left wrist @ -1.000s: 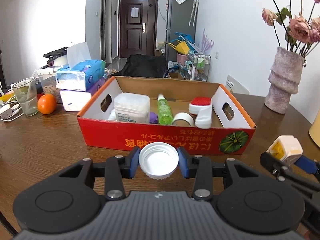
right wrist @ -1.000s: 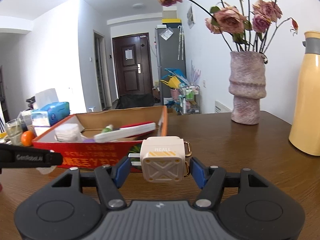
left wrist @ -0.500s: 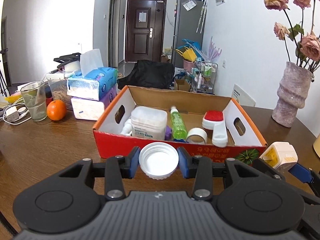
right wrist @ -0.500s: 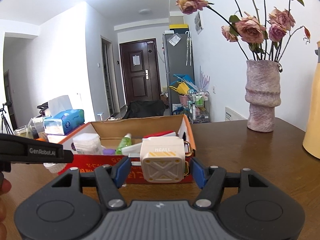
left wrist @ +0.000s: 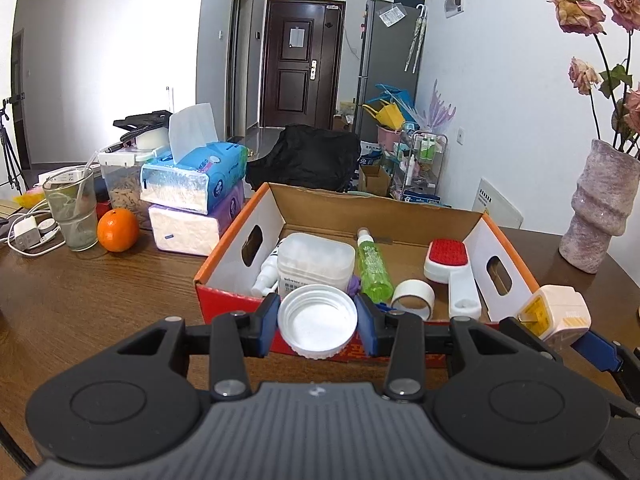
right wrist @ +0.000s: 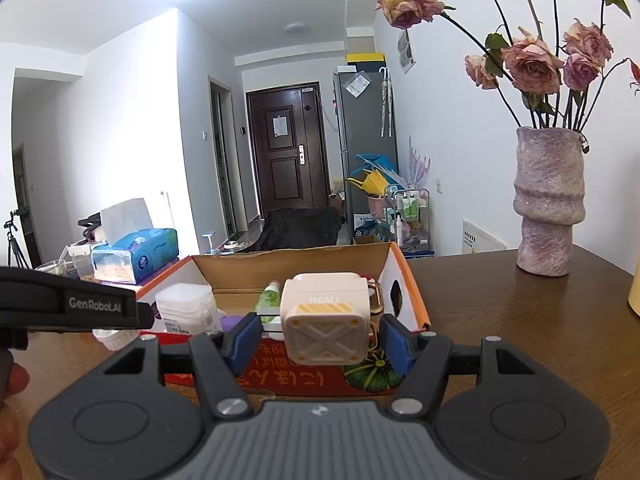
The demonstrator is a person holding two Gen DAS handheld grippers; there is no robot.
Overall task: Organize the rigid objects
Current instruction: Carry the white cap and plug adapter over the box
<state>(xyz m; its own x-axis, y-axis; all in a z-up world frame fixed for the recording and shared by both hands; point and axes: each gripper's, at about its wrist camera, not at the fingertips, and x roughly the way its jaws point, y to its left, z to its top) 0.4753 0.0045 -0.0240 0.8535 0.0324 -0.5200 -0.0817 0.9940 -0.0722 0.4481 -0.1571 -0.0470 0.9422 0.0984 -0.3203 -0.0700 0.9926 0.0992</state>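
The left gripper (left wrist: 317,322) is clamped on a white jar lid (left wrist: 317,327), open side up, its blue pads pressing both edges. The right gripper (right wrist: 319,338) pinches a cream plug adapter (right wrist: 325,317) between its pads. Both items hang just short of the near wall of the cardboard box (left wrist: 444,216), at twelve o'clock from each gripper. Inside lie a cotton-swab tub (left wrist: 316,261), a green bottle (left wrist: 373,266), a tape roll (left wrist: 413,298) and a red-topped brush (left wrist: 448,260). At ten o'clock an orange (left wrist: 118,229) sits beside a glass (left wrist: 72,210); at two o'clock stands a vase (left wrist: 602,204).
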